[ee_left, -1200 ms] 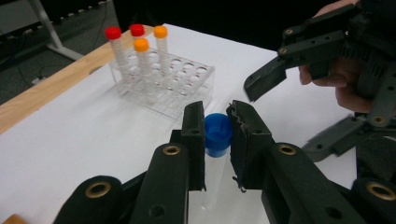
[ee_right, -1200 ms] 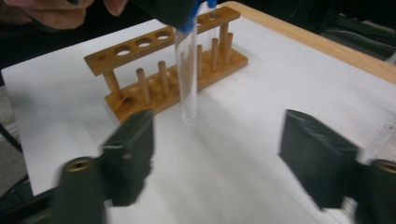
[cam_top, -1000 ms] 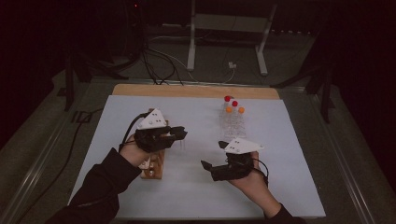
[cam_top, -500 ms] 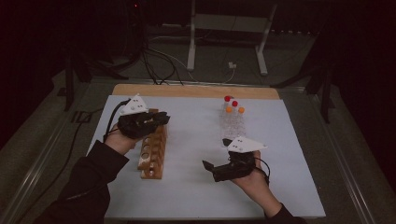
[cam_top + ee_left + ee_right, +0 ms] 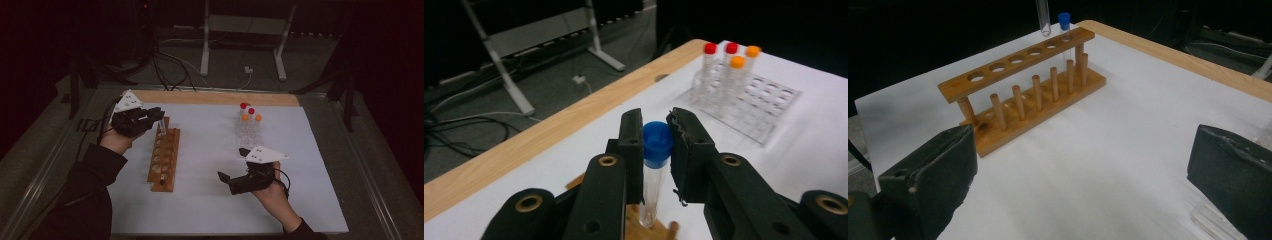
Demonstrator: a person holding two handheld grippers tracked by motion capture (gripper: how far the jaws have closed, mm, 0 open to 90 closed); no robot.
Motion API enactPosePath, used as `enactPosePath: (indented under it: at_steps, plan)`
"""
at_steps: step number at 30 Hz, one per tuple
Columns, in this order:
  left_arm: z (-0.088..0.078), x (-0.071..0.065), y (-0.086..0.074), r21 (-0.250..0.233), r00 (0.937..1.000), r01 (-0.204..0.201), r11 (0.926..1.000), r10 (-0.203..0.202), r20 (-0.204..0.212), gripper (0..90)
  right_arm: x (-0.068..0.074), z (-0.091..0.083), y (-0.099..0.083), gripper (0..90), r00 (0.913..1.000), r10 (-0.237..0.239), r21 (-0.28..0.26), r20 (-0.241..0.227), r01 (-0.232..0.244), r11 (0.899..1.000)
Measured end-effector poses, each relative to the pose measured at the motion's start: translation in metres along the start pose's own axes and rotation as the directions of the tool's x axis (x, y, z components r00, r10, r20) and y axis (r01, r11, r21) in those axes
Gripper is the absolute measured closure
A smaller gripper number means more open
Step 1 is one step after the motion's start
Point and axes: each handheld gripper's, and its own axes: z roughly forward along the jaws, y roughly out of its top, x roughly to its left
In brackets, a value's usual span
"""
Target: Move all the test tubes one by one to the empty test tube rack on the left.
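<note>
Left gripper [image 5: 159, 114] carried from rack's near end to far end of brown wooden test-tube rack [image 5: 164, 159], fingers clamped on blue-capped clear tube [image 5: 655, 165]; slotting looks imminent. Right gripper [image 5: 231, 170] parked on white counter [image 5: 210, 210], fingers just spread apart, nothing between.

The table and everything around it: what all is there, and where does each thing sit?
Wooden rack: one, brown, left part of the table.
Blue-capped tube: one, clear, clamped in the left gripper above the rack's far end.
Second blue-capped tube: one, standing in the rack's far end.
Clear rack: one, transparent, far right of centre.
Capped tubes in it: two red, two orange.
White mat: one, covers the table.
Metal stand: one, grey, on the floor beyond.
Left gripper: black, shut.
Right gripper: black, open, nothing between its jaws.
</note>
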Motion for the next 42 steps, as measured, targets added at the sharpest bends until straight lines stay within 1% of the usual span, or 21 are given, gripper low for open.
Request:
enactPosePath:
  at_steps: [1,3,5,7,8,11,14,18,22,25,28,33,36,40,41,42]
  plan:
    - [0.001,0.002,-0.001,0.001,1.0,0.005,1.0,-0.005,-0.003,77.8,0.0,0.0,0.0,0.0,1.0,0.002,-0.002,-0.004,-0.002,1.0]
    - [0.003,0.006,-0.004,0.003,0.9997,0.013,0.9999,-0.013,-0.022,77.8,0.0,-0.001,0.0,0.0,1.0,0.001,-0.004,-0.002,-0.001,1.0]
    - [0.006,0.009,-0.008,0.004,0.9989,0.028,0.9996,-0.028,-0.038,77.7,0.0,-0.001,0.0,0.0,1.0,0.002,-0.005,-0.004,-0.002,1.0]
    - [0.009,0.013,-0.013,0.004,0.9981,0.045,0.999,-0.045,-0.041,77.8,-0.001,-0.001,0.0,0.0,1.0,0.001,-0.005,-0.006,-0.001,1.0]
    - [0.011,0.014,-0.015,0.004,0.9974,0.049,0.9988,-0.048,-0.053,77.8,-0.001,-0.001,0.0,0.0,1.0,0.001,-0.004,-0.006,-0.001,1.0]
    - [0.016,0.017,-0.023,0.006,0.9959,0.08,0.9968,-0.079,-0.044,77.8,-0.001,-0.001,0.0,0.0,1.0,0.002,-0.006,-0.007,-0.002,1.0]
    - [0.021,0.015,-0.028,0.022,0.9961,0.075,0.9969,-0.074,-0.046,77.8,-0.001,-0.001,0.0,0.0,1.0,0.001,-0.007,-0.007,-0.001,1.0]
    - [0.027,0.012,-0.037,0.039,0.9958,0.086,0.9955,-0.085,-0.034,77.8,-0.002,-0.001,-0.001,0.0,0.9999,0.006,-0.003,-0.008,-0.006,1.0]
    - [0.032,0.01,-0.046,0.059,0.9955,0.092,0.994,-0.09,-0.03,77.8,-0.002,-0.001,-0.001,0.0,0.9999,0.007,-0.004,-0.01,-0.007,1.0]
    - [0.035,0.008,-0.051,0.075,0.9962,0.084,0.9936,-0.082,-0.031,77.7,-0.002,-0.001,-0.002,0.0,0.9999,0.006,-0.002,-0.011,-0.006,1.0]
    - [0.036,0.007,-0.056,0.085,0.9953,0.094,0.992,-0.092,-0.031,77.7,-0.003,-0.001,-0.002,0.0,0.9999,0.008,-0.003,-0.014,-0.008,1.0]
    - [0.039,0.007,-0.064,0.105,0.9953,0.093,0.9901,-0.09,-0.035,77.6,-0.002,-0.001,-0.001,0.0,0.9999,0.008,-0.005,-0.015,-0.008,1.0]
    - [0.042,0.005,-0.065,0.139,0.9974,0.065,0.9883,-0.06,-0.04,77.5,-0.002,-0.002,-0.001,0.0,0.9998,0.009,-0.006,-0.015,-0.009,1.0]
    - [0.045,0.004,-0.063,0.158,0.9978,0.057,0.9858,-0.05,-0.043,77.6,-0.003,-0.002,-0.001,0.0,0.9998,0.014,-0.006,-0.017,-0.014,1.0]
    - [0.045,0.004,-0.062,0.17,0.9985,0.04,0.9847,-0.033,-0.045,77.5,-0.003,-0.002,-0.001,0.0,0.9998,0.013,-0.007,-0.016,-0.013,1.0]
    - [0.046,0.004,-0.061,0.174,0.9986,0.037,0.9841,-0.029,-0.044,77.5,-0.003,-0.002,-0.001,0.0,0.9998,0.011,-0.007,-0.016,-0.011,1.0]
